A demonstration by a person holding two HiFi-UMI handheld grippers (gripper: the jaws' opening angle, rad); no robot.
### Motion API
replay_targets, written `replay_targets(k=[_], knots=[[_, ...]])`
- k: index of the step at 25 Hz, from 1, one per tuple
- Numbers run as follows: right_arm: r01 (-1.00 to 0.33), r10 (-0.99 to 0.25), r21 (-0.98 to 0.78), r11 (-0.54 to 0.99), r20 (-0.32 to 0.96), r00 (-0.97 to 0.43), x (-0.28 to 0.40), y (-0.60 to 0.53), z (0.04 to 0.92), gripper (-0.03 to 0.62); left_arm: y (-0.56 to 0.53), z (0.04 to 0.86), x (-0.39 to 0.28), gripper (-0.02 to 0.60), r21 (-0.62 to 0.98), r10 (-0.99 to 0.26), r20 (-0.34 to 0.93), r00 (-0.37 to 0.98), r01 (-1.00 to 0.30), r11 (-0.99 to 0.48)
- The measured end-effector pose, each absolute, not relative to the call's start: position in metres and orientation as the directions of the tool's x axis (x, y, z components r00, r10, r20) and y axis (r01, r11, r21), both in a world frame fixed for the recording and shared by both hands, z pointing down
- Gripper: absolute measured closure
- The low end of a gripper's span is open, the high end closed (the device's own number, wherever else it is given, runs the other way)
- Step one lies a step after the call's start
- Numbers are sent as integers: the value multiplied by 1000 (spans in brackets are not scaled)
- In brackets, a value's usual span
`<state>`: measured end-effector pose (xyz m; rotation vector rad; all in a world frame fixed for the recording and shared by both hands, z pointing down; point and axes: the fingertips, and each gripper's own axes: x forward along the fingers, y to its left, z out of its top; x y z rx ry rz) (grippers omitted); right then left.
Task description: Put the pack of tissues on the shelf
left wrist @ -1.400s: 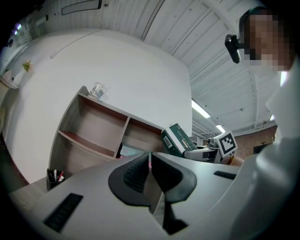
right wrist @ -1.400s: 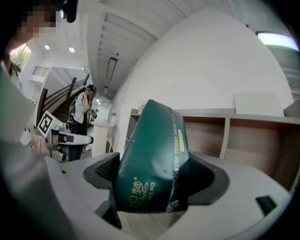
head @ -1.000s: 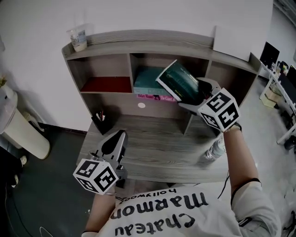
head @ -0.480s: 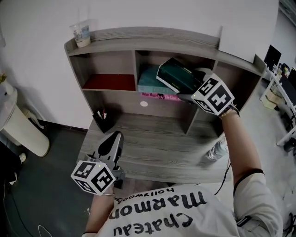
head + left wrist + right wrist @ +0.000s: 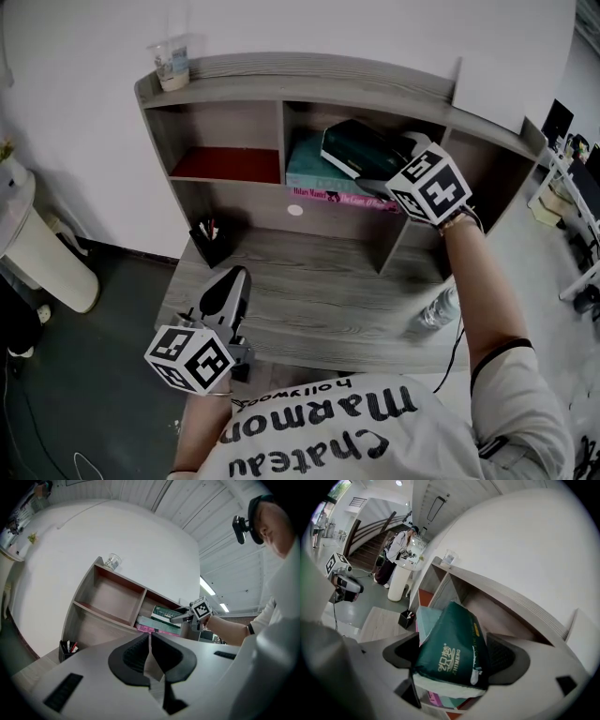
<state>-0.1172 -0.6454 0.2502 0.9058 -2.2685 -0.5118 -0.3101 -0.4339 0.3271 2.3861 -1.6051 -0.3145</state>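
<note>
A dark green pack of tissues (image 5: 364, 150) (image 5: 452, 647) is held inside the middle compartment of the grey wooden shelf (image 5: 309, 86), just over a teal book (image 5: 314, 173) that lies on a pink one. My right gripper (image 5: 386, 172) (image 5: 454, 660) is shut on the pack, one jaw at each side. My left gripper (image 5: 223, 298) (image 5: 150, 652) hangs low over the desk's front edge, shut with nothing between its jaws. The left gripper view shows the pack of tissues (image 5: 165, 614) far off in the shelf.
A plastic cup (image 5: 170, 62) stands on the shelf top at the left. The left compartment has a red floor (image 5: 228, 165). A black pen holder (image 5: 210, 242) sits on the desk at the back left, a water bottle (image 5: 436, 307) at the right edge. A person (image 5: 396, 555) stands far off.
My right gripper has carried the pack of tissues up and back into the middle compartment and levelled it from a steep tilt. The left gripper has stayed put.
</note>
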Motion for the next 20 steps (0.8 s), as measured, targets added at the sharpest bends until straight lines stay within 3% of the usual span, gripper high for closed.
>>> replay_targets(k=[20], knots=[[-510,-762,575,639,385,-520,-142,-672,253,152,-441,331,-311,552,347,-928,-45,370,-865,-362]])
